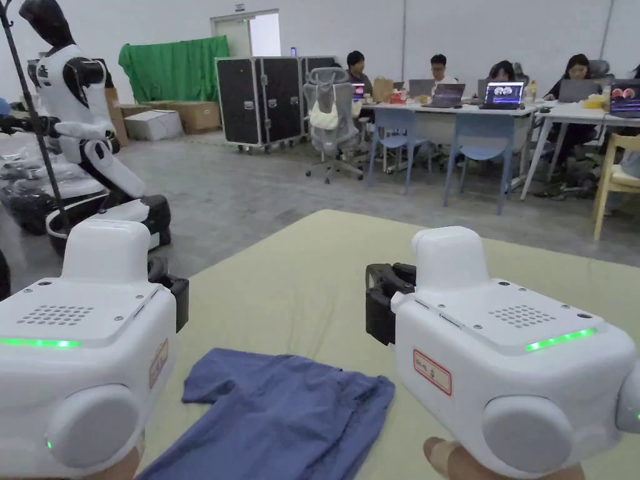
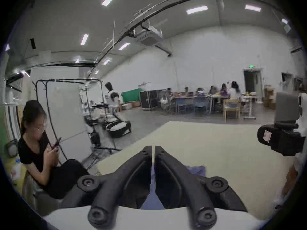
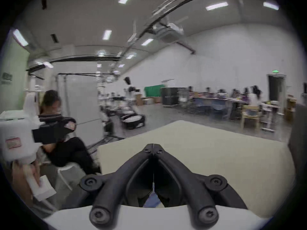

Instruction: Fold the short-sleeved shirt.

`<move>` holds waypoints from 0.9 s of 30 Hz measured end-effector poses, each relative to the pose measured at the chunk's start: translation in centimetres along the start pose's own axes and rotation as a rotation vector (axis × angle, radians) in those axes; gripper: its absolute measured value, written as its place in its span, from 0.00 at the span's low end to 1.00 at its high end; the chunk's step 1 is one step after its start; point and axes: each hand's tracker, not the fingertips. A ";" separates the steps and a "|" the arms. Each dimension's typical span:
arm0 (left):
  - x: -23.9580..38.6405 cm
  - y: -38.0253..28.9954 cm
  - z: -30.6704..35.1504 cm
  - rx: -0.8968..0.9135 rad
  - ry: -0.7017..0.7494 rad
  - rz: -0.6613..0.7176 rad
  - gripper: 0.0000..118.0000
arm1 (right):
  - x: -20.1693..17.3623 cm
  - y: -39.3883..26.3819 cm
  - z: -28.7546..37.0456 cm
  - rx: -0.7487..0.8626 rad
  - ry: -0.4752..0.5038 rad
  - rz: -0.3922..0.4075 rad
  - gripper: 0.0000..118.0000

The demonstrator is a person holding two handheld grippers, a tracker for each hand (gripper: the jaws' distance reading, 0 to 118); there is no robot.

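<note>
Two white handheld units are held up side by side over a pale yellow-green desk [image 1: 300, 275], a thumb showing under the right one. The left tongs [image 2: 153, 148] are seen in the left gripper view with the jaws drawn together, a thin slit left between the tips and nothing held. The right tongs [image 3: 153, 146] are seen in the right gripper view with the tips meeting, also empty. Below and between the two units, a blue short-sleeved shirt [image 1: 281, 419] lies crumpled on the near part of the desk, one sleeve spread toward the left; it is touched by neither tongs. Beyond the left edge of the desk, a seated person in black [image 2: 38, 144] is seen bent over a phone. Farther off, a white humanoid robot [image 1: 81, 125] stands on the grey floor. At the far wall, several people are seated with laptops at a row of white tables [image 1: 462, 107], beside black flight cases [image 1: 259, 100] and a green cloth [image 1: 174, 67].
</note>
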 end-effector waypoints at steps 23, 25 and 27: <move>18.5 -23.5 -28.2 -0.732 -0.435 -0.045 0.14 | 7.4 -10.3 -4.9 -0.357 -0.179 0.001 0.02; 19.8 -24.7 -29.1 -0.748 -0.465 -0.036 0.22 | 7.9 -10.9 -5.2 -0.378 -0.175 -0.011 0.02; 21.7 -26.2 -30.7 -0.790 -0.469 -0.069 0.94 | 8.5 -11.4 -5.2 -0.397 -0.174 -0.019 0.02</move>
